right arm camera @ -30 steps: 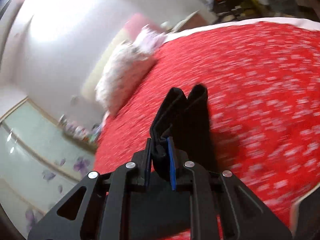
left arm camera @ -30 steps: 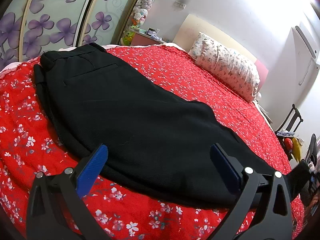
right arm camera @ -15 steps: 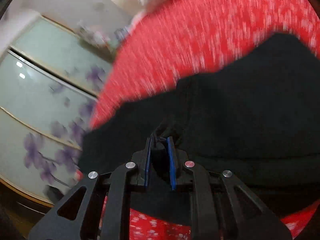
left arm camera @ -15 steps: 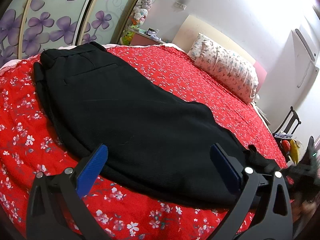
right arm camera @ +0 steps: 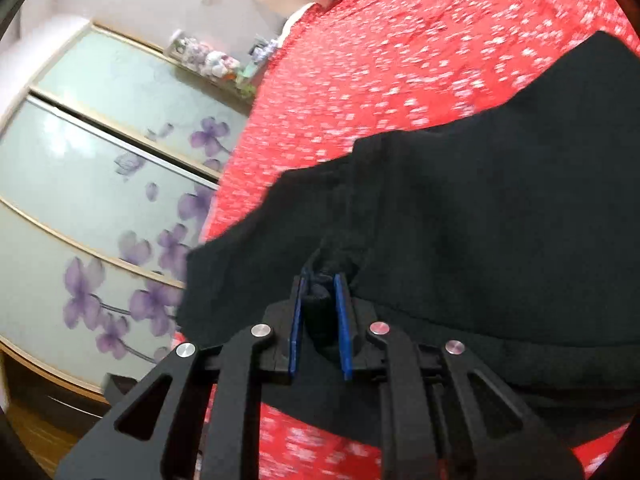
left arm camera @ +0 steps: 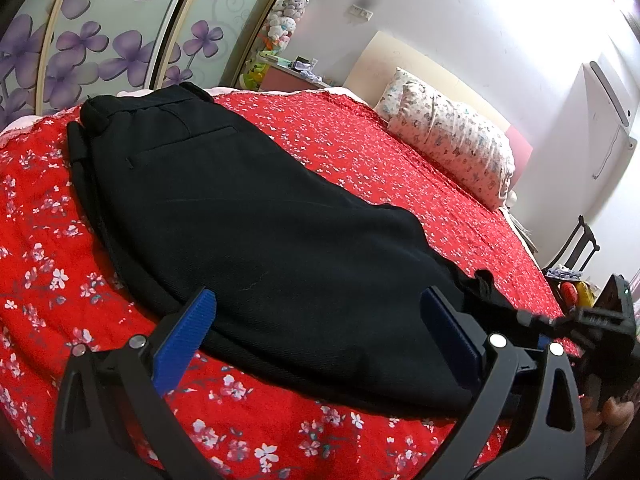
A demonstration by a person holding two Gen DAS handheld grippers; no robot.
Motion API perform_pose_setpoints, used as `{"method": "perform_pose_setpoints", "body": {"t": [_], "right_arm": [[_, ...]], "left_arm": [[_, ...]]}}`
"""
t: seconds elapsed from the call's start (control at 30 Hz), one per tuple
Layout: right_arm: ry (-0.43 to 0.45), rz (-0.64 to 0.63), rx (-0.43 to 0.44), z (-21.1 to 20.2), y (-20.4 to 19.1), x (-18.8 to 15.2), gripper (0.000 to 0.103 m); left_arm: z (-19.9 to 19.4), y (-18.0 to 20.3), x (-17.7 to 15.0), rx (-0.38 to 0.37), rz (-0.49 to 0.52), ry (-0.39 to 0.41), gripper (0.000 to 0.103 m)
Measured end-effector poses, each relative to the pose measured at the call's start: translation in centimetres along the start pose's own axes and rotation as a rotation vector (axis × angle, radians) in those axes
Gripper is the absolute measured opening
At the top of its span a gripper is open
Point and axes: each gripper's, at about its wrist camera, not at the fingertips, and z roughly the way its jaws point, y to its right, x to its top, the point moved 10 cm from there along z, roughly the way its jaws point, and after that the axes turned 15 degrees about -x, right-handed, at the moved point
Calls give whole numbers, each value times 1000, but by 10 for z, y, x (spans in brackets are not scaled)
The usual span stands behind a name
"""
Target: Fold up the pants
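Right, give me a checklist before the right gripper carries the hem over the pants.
1. Right gripper shut on the hem: ok.
2. Left gripper open, holding nothing: ok.
3. Pants lying flat on the bedspread: ok.
4. Waistband fully on the bed: ok, though close to the edge.
5. Both leg ends in the grip: cannot tell.

A home bedroom. A bed point(left arm camera: 400, 168) with red floral cover fills the frame's middle, a pillow point(left arm camera: 448, 140) upper right. Flowered wardrobe doors point(left arm camera: 80, 40) stand upper left.
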Motion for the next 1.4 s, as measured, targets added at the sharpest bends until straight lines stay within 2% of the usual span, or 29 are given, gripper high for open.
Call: {"method": "perform_pose_setpoints", "body": {"t": [0.17, 0.27, 0.4, 0.47, 0.53, 0.6, 0.7, 0.77, 0.8, 0.87, 0.93, 1.03, 1.13, 1.23, 1.3, 1.4], "right_arm": [[0, -58, -10, 15, -29, -9, 16], [-38, -91, -70, 33, -25, -25, 16], [-57, -213, -147, 43, -21, -41, 17], [-69, -290, -166, 41, -26, -47, 27], [-93, -326, -154, 38, -33, -51, 59], [-73, -320, -106, 26, -43, -49, 75], [-33, -245, -14, 15, -48, -39, 77], [-107, -173, -11, 33, -37, -44, 78], [-150, -187, -38, 46, -29, -51, 77], [-126, -249, -49, 42, -33, -54, 77], [-135, -219, -23, 30, -35, -55, 77], [-62, -221, 44, -4, -34, -54, 80], [121, -288, 56, -47, -22, -54, 91], [235, -322, 77, -70, -4, -57, 91], [250, -309, 83, -72, 9, -60, 91], [205, -248, 126, -62, 14, -56, 91]], "left_arm": [[0, 0, 0, 0, 0, 0, 101], [0, 0, 0, -2, -2, 1, 101], [-1, 0, 0, -3, -3, 2, 101], [0, 1, 0, -6, -5, 3, 101], [0, 1, 0, -8, -6, 4, 101], [0, 1, 0, -7, -6, 3, 101], [0, 1, 1, -7, -7, 3, 101], [0, 1, 1, -9, -8, 4, 101], [0, 1, 0, -10, -9, 3, 101], [2, 1, 0, -17, -16, 3, 101], [2, 2, 1, -31, -26, 11, 101], [-7, 3, 5, -85, -41, 16, 101], [-27, -4, 13, -83, -84, -2, 101], [-47, -27, 30, -127, -202, -2, 101], [-52, -49, 44, -144, -306, -22, 101], [-55, -77, 64, -133, -398, -20, 101]]}}
